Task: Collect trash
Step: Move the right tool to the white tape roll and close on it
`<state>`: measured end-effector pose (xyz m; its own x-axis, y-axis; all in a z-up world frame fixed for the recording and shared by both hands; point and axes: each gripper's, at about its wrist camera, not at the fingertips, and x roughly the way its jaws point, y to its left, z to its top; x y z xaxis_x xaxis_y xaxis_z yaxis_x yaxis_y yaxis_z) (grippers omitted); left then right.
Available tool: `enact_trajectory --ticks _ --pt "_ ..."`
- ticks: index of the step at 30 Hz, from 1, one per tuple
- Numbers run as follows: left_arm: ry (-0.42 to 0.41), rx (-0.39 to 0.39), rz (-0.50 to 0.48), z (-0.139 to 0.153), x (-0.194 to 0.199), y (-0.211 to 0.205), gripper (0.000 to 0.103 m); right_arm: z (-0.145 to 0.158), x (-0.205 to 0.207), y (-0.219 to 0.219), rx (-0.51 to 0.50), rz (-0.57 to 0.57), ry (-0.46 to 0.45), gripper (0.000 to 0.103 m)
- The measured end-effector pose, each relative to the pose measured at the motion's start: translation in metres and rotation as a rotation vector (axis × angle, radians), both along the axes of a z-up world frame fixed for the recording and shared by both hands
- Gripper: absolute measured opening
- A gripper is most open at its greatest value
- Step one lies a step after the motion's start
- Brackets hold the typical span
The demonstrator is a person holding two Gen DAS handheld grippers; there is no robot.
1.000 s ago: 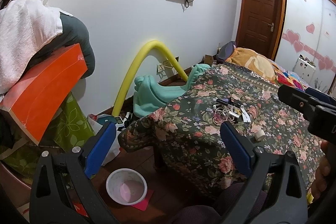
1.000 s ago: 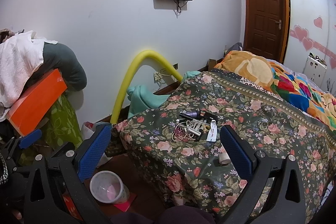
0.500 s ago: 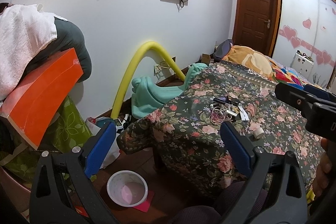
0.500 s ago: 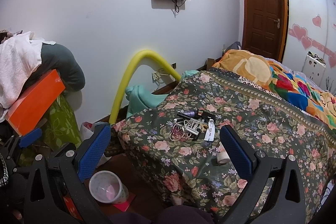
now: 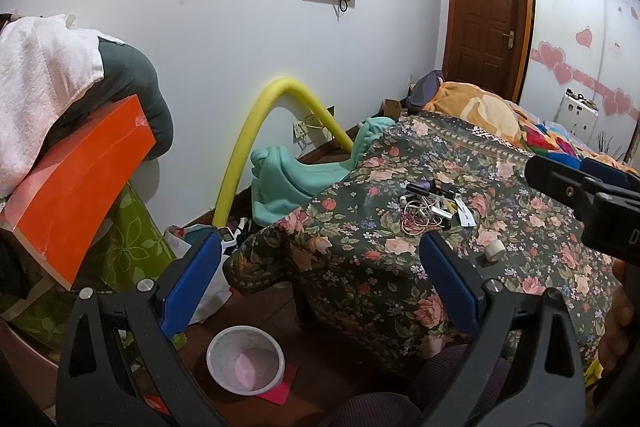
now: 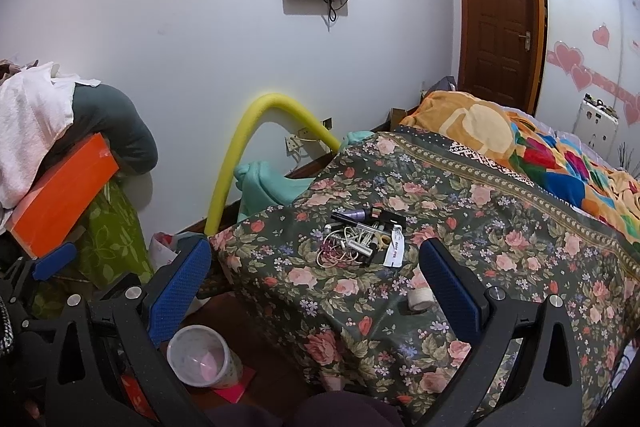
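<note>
View drifted slightly leftward, cable clutter (image 6: 362, 239) indistinct — right gripper (image 5: 580, 195) cropped

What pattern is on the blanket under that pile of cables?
Dark green with pink roses; the blanket shows best in the right wrist view.

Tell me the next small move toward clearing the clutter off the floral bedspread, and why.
Probably bring the right gripper forward and down toward the pile of cords and small items on the floral bedspread. Its jaws stand wide open and hold nothing, and the pile lies ahead between them. The small white bin waits on the floor at lower left.
</note>
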<state>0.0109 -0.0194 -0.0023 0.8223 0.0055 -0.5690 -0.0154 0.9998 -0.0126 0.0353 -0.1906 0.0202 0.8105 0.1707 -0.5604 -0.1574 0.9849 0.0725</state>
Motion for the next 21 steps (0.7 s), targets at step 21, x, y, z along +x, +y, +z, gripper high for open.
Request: enact_trajectory --ticks 21 --pt "0.073 -0.011 -0.016 -0.032 0.075 -0.041 0.096 -0.037 0.061 -0.04 -0.019 -0.031 0.117 0.103"
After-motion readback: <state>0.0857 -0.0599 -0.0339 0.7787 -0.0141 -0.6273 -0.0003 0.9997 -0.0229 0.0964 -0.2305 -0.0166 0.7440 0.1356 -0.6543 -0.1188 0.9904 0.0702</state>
